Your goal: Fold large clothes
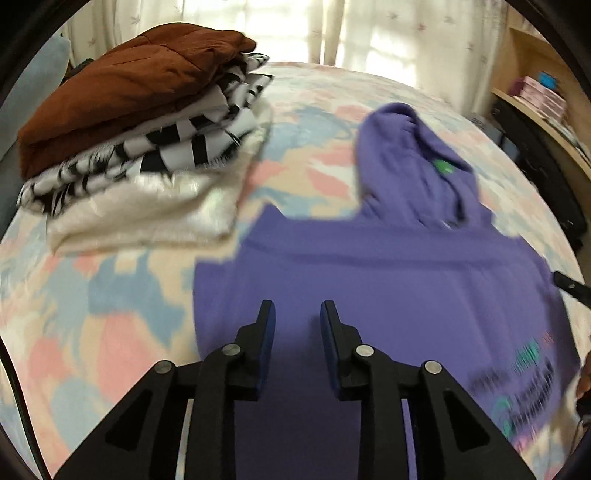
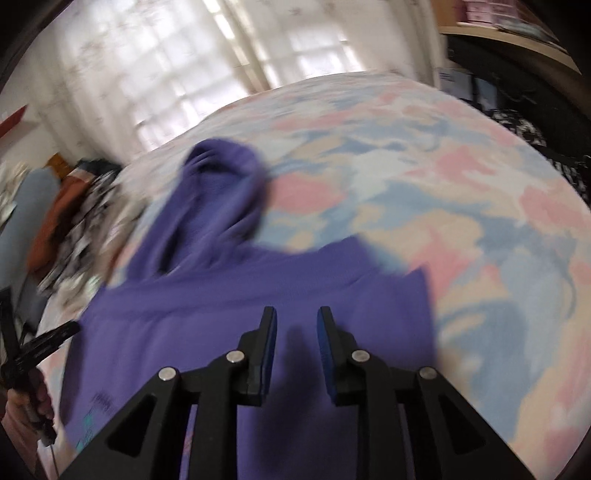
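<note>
Home bedrm: bed (image 1: 110,332), curtains (image 1: 280,29), folded clothes (image 1: 140,147)

folded stack (image 1: 140,147) left — bedspread (image 2: 461,221) right

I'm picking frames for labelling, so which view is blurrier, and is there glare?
Right wrist view: heavier motion blur smears the purple hoodie and bedspread. Left wrist view: milder blur, folded stack still readable. Both: backlit curtains blown out, fisheye bending.

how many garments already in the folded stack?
3 visible: brown garment on top, black-and-white striped garment in the middle, cream garment at the bottom. More may be hidden.
</note>
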`<action>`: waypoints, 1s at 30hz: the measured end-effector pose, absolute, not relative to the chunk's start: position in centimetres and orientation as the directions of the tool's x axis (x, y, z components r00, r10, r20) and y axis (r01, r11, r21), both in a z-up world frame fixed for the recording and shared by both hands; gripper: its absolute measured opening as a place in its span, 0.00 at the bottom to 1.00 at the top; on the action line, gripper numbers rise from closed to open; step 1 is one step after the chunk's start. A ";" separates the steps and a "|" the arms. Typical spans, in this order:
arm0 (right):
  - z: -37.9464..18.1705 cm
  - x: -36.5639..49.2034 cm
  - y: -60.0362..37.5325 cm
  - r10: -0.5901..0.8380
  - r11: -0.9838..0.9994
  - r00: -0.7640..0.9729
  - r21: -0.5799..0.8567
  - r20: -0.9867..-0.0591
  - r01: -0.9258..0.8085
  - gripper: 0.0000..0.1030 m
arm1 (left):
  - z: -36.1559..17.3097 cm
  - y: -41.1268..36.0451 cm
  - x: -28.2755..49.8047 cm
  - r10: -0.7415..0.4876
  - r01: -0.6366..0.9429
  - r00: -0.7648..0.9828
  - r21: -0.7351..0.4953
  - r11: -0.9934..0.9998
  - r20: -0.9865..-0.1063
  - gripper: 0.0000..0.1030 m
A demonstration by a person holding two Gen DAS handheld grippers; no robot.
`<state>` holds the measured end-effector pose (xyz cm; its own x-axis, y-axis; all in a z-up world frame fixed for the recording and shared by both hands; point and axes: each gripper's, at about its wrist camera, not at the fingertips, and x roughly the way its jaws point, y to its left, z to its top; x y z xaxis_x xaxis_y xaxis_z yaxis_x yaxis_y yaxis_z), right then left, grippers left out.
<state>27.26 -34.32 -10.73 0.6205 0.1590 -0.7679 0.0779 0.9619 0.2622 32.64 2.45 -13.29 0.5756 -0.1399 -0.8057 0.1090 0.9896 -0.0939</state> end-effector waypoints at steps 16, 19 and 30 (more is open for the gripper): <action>-14.3 14.6 -35.4 0.074 0.967 0.604 0.206 -0.793 0.152 0.22 | -17.2 3.5 20.9 -0.075 0.041 0.616 -0.063 0.997 -0.784 0.23; -14.3 13.0 -37.8 0.096 0.944 0.620 0.269 -0.778 0.193 0.18 | -17.2 3.4 20.7 -0.055 0.038 0.620 -0.040 0.998 -0.783 0.23; -14.9 11.9 -37.9 0.092 0.939 0.628 0.278 -0.773 0.204 0.21 | -17.3 3.5 20.9 -0.065 0.030 0.623 -0.060 0.998 -0.779 0.23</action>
<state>11.91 -37.89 -14.89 0.6282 0.0921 -0.7726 0.2041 0.9387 0.2780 20.92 3.54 -17.27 0.6232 -0.0653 -0.7793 0.0295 0.9978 -0.0601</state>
